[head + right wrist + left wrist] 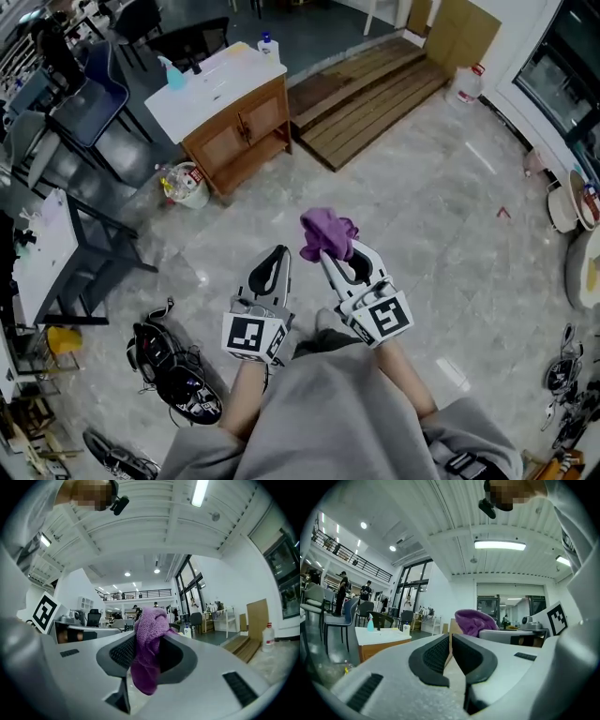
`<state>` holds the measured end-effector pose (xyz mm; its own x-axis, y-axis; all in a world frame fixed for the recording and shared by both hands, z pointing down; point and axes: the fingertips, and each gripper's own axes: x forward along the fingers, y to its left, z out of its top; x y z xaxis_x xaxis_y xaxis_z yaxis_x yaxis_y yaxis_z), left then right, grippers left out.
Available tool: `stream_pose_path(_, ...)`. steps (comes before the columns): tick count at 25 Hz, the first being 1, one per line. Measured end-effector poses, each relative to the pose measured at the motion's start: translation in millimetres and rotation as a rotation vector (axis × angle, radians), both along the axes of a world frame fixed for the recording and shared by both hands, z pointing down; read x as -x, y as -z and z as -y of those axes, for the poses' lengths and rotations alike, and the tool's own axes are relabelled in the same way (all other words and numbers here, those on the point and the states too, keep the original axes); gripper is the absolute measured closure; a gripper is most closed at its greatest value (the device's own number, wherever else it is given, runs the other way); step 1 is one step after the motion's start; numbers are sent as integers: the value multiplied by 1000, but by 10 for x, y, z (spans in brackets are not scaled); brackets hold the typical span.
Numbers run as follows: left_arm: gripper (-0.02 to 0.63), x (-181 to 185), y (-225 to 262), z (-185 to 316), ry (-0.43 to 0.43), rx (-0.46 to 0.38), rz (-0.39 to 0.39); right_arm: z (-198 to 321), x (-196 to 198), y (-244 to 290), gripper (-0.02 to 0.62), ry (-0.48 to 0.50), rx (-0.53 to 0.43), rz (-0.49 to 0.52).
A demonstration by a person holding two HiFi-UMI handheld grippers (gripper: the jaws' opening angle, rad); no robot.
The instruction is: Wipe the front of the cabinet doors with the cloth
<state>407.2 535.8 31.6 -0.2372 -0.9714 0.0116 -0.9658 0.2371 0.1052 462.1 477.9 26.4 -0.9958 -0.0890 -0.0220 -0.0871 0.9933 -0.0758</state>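
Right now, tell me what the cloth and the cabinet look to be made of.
Cloth: probably soft purple microfibre or terry. Its surface is looped and fuzzy, and it droops limply from the right gripper. Cabinet: brown wood or wood veneer, matte, judging by its warm, even tone. Its top is smooth and white, perhaps stone or laminate.

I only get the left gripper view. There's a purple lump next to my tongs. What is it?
Observer: It's the cloth. The right tongs are shut on it, and a tail of it hangs below them.
Operator: I see a bit of the cabinet. Are its doors open?
Observer: No. In the head view the cabinet has two doors, and both look shut.
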Motion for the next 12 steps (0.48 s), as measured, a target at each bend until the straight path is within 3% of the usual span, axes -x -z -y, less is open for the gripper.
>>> stream_pose_path(12,581,-16,48,422,15,59,60,428,35,48,483,59,36,56)
